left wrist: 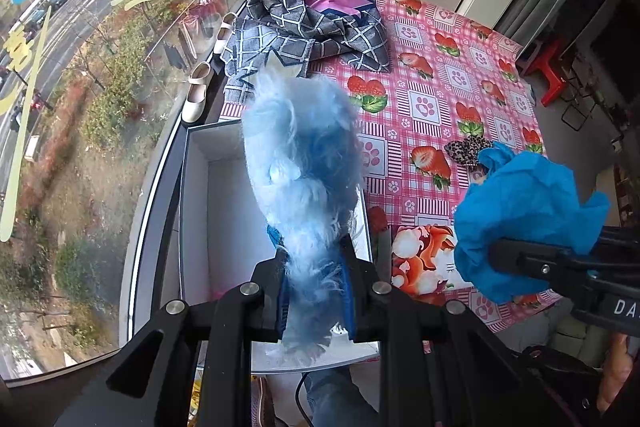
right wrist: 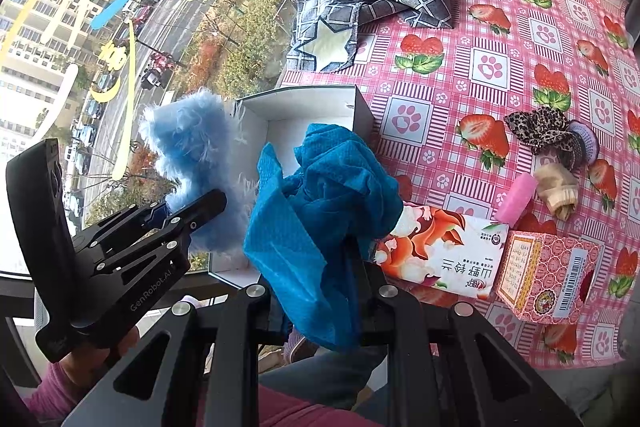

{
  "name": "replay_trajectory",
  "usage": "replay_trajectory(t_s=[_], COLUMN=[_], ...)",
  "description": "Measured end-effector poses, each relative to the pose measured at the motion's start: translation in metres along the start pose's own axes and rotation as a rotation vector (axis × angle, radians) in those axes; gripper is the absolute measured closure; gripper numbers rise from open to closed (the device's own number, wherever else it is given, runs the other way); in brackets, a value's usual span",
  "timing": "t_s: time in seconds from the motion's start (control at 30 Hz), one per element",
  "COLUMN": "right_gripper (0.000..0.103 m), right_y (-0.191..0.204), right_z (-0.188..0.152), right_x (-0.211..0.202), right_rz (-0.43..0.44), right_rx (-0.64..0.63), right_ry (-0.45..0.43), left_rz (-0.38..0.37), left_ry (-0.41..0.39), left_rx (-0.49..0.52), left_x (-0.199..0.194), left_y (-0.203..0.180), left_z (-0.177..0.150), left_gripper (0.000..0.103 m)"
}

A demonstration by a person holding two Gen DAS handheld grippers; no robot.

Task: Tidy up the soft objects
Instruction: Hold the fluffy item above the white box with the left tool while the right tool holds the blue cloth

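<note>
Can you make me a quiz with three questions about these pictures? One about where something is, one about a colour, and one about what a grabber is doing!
1. Where is the white box?
A. at the table edge by the window
B. on the red stool
C. under the checked cloth

2. What colour is the fluffy thing?
A. pink
B. light blue
C. green

3. What is the right gripper doing?
A. hanging open
B. pinching the blue cloth
C. holding the tissue pack

Answers:
1 A, the box sits on the table next to the glass.
2 B, its fur is pale blue in both views.
3 B, the cloth is bunched between the closed fingers.
</note>
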State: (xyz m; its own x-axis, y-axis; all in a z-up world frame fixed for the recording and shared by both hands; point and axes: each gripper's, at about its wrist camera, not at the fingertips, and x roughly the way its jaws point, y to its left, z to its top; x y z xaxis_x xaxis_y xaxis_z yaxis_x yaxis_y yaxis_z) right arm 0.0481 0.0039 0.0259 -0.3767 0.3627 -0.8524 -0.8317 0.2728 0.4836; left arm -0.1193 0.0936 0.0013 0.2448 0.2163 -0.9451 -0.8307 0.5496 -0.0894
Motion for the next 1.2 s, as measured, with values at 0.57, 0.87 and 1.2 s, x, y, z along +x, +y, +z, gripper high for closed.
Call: replay_trajectory(t_s=[0.57,0.87,1.2], right_gripper=[0.081,0.081,0.081], right_y=[0.0036,0.0043,0.0057], right_z=[0.0038,0.0034,0.0003], right_x=[0.0043,0.0053,0.0049], right_rz=[-0.002,0.0,0.004], right_rx=[-0.012,-0.016,-0.015], right_ry=[0.013,0.015,0.014], left_rz=[-0.003,-0.003,0.001], left_ry=[0.006,0.005,0.002], left_rx=[-0.01,-0.011,-0.011], left_x=[0.003,0.0024,0.0009], left_y=[0.0072,0.0084,0.009], left_z=[0.0034,0.0027,-0.0001], left_gripper=[0.08,0.08,0.08])
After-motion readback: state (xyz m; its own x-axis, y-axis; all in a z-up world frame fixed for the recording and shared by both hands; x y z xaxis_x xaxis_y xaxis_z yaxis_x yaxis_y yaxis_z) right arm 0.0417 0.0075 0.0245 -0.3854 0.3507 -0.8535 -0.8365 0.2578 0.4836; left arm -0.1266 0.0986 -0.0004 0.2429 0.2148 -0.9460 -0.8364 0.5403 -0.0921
